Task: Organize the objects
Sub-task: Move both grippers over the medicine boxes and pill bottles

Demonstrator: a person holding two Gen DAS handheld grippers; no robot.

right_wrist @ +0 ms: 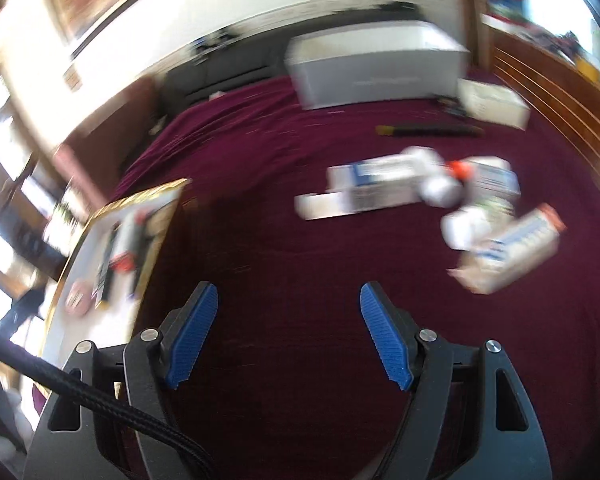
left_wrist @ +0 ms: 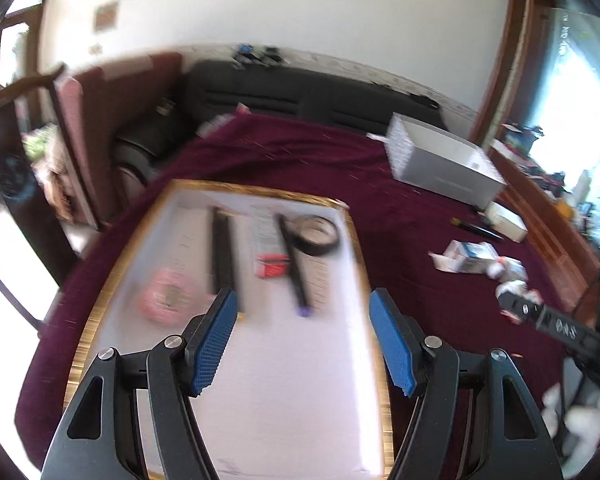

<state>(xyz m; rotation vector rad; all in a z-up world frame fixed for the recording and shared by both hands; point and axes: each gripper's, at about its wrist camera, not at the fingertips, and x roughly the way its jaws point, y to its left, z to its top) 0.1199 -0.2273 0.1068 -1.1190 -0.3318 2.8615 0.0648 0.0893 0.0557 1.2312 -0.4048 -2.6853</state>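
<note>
A white tray with a gold rim lies on a maroon cloth. In it are a pink tape roll, a long black bar, a white and red box, a black pen and a black tape roll. My left gripper is open and empty above the tray's near half. My right gripper is open and empty above bare cloth, right of the tray. Several white and blue boxes and small white bottles lie scattered ahead and to its right.
A large white open box stands at the far right of the cloth, with a smaller white box and a black pen near it. A dark sofa is behind. A wooden cabinet runs along the right.
</note>
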